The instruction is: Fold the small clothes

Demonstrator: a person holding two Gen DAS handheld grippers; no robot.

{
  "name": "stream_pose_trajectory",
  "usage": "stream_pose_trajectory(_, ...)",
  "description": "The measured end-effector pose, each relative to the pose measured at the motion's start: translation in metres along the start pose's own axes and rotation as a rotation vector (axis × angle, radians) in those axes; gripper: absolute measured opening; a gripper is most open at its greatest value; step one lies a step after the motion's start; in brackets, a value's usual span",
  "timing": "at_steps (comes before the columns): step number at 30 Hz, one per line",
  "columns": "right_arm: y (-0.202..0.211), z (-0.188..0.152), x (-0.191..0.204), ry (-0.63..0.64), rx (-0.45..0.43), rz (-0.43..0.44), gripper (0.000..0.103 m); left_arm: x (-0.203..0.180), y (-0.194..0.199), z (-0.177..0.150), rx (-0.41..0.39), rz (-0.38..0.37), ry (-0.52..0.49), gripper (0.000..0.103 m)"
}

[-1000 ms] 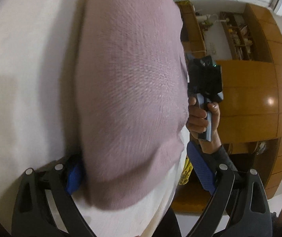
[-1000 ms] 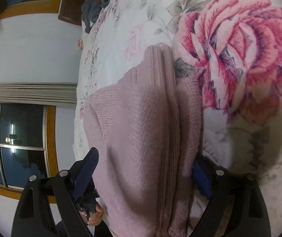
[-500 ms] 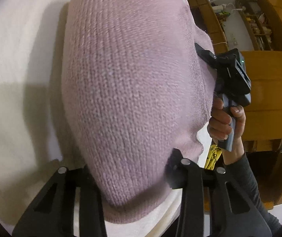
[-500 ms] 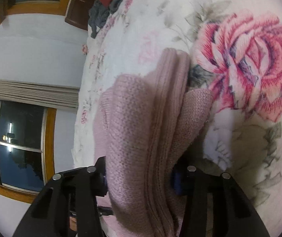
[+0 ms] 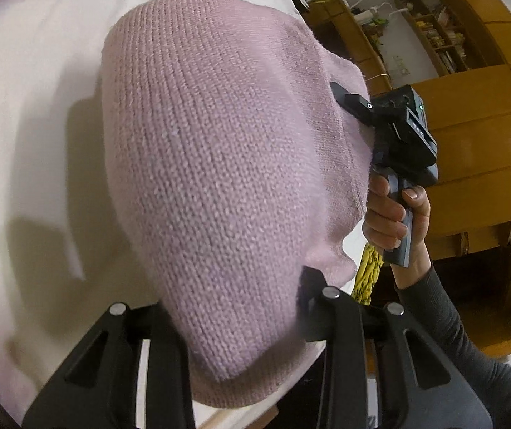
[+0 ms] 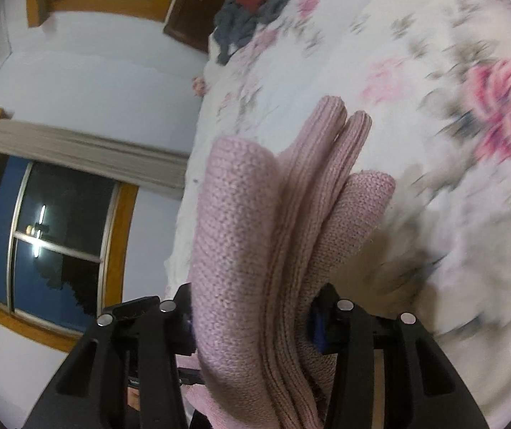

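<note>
Garment: pale pink knitted sweater [image 5: 219, 164], folded, centre frame, over the bed.
Left claw [image 5: 235, 316]: clamped on sweater.
Right claw [image 6: 255, 316]: clamped on sweater.
Bed: white floral bedspread [image 6: 380, 53].
Room: wooden cabinets [image 5: 477, 114] right; dark window [image 6: 55, 236] left.

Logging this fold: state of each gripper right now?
Left gripper: shut on the pink knit garment.
Right gripper: shut on the same garment.

L gripper [image 5: 241, 307] clamped tight on folded pink knit [image 5: 219, 164], jaws pinching thick fabric. R gripper [image 6: 255, 307] likewise closed on bunched layers of same knit. R hand [image 5: 394, 214] wrapped round its handle, thumb up, dark sleeve [image 5: 445, 321] at wrist.
</note>
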State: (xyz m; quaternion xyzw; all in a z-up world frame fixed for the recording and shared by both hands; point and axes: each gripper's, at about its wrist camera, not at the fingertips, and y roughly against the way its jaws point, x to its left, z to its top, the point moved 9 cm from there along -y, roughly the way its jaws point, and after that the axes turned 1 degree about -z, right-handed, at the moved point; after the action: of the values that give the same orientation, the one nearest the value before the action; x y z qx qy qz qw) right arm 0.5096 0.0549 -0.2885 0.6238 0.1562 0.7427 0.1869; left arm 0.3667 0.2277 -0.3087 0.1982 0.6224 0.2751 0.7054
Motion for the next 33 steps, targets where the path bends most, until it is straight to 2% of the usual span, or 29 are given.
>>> stream_pose_trajectory(5, -0.044, -0.049, 0.024, -0.016, 0.059, 0.052, 0.045, 0.026, 0.035, -0.048, -0.015, 0.010, 0.052, 0.031)
stream_pose_trajectory(7, -0.065, -0.074, 0.022, -0.045, 0.087, 0.066, 0.045, 0.045, 0.038, -0.075, -0.011, -0.001, 0.094, 0.031)
stream_pose_trajectory(9, -0.090, -0.102, 0.010, -0.060, 0.135, 0.037, 0.046, 0.064, 0.032, -0.100, 0.009, -0.003, 0.124, 0.033)
stream_pose_trajectory(11, -0.110, -0.121, -0.008, -0.089, 0.186, 0.001, 0.048, 0.091, 0.015, -0.125, 0.032, 0.032, 0.196, 0.041)
stream_pose_trajectory(12, -0.119, -0.129, -0.021, -0.095, 0.208, -0.046, 0.056, 0.105, 0.007, -0.135, 0.036, 0.056, 0.236, 0.050)
stream_pose_trajectory(13, -0.122, -0.134, -0.035, -0.087, 0.207, -0.113, 0.059, 0.113, 0.003, -0.141, 0.026, 0.044, 0.269, 0.052)
stream_pose_trajectory(14, -0.119, -0.135, -0.038, -0.097, 0.193, -0.104, 0.060, 0.113, 0.006, -0.143, 0.003, 0.035, 0.281, 0.052)
stream_pose_trajectory(15, -0.114, -0.134, -0.039, -0.118, 0.181, -0.098, 0.064, 0.112, 0.017, -0.144, -0.037, 0.068, 0.280, 0.060)
stream_pose_trajectory(16, -0.099, -0.132, -0.038, -0.146, 0.137, -0.104, 0.074, 0.110, 0.028, -0.142, -0.074, 0.125, 0.266, 0.066)
stream_pose_trajectory(17, -0.086, -0.129, -0.035, -0.143, 0.095, -0.108, 0.077, 0.107, 0.045, -0.142, -0.131, 0.195, 0.240, 0.067)
stream_pose_trajectory(18, -0.071, -0.127, -0.031, -0.126, 0.056, -0.120, 0.077, 0.104, 0.058, -0.143, -0.173, 0.230, 0.216, 0.067)
stream_pose_trajectory(19, -0.054, -0.127, -0.023, -0.100, 0.014, -0.128, 0.075, 0.093, 0.075, -0.143, -0.237, 0.249, 0.177, 0.067)
stream_pose_trajectory(20, -0.044, -0.127, -0.017, -0.084, -0.005, -0.121, 0.073, 0.081, 0.084, -0.142, -0.276, 0.235, 0.150, 0.067)
stream_pose_trajectory(21, -0.036, -0.130, -0.011, -0.066, -0.018, -0.116, 0.068, 0.062, 0.088, -0.141, -0.312, 0.179, 0.112, 0.066)
stream_pose_trajectory(23, -0.033, -0.138, -0.004, -0.023, -0.013, -0.139, 0.060, 0.038, 0.079, -0.138, -0.317, 0.094, 0.059, 0.066)
stream_pose_trajectory(24, -0.037, -0.141, -0.004, -0.013, 0.004, -0.155, 0.054, 0.026, 0.066, -0.135, -0.290, 0.041, 0.038, 0.065)
stream_pose_trajectory(25, -0.049, -0.145, -0.005, -0.012, 0.031, -0.172, 0.050, 0.017, 0.044, -0.133, -0.245, -0.011, 0.029, 0.058)
stream_pose_trajectory(26, -0.054, -0.146, -0.009, -0.011, 0.049, -0.177, 0.043, 0.019, 0.029, -0.135, -0.210, -0.034, 0.029, 0.056)
stream_pose_trajectory(27, -0.060, -0.148, -0.010, -0.007, 0.065, -0.189, 0.028, 0.021, 0.006, -0.136, -0.158, -0.061, 0.042, 0.053)
stream_pose_trajectory(28, -0.064, -0.151, -0.011, 0.016, 0.066, -0.210, 0.020, 0.026, -0.008, -0.134, -0.133, -0.063, 0.058, 0.050)
stream_pose_trajectory(29, -0.064, -0.149, -0.006, 0.035, 0.054, -0.214, 0.019, 0.034, -0.016, -0.144, -0.112, -0.063, 0.074, 0.049)
stream_pose_trajectory(31, -0.060, -0.142, 0.002, 0.063, 0.008, -0.205, 0.017, 0.035, -0.037, -0.143, -0.083, -0.078, 0.103, 0.045)
stream_pose_trajectory(33, -0.063, -0.140, -0.012, 0.044, 0.000, -0.241, 0.017, 0.038, -0.043, -0.147, -0.067, -0.104, 0.119, 0.044)
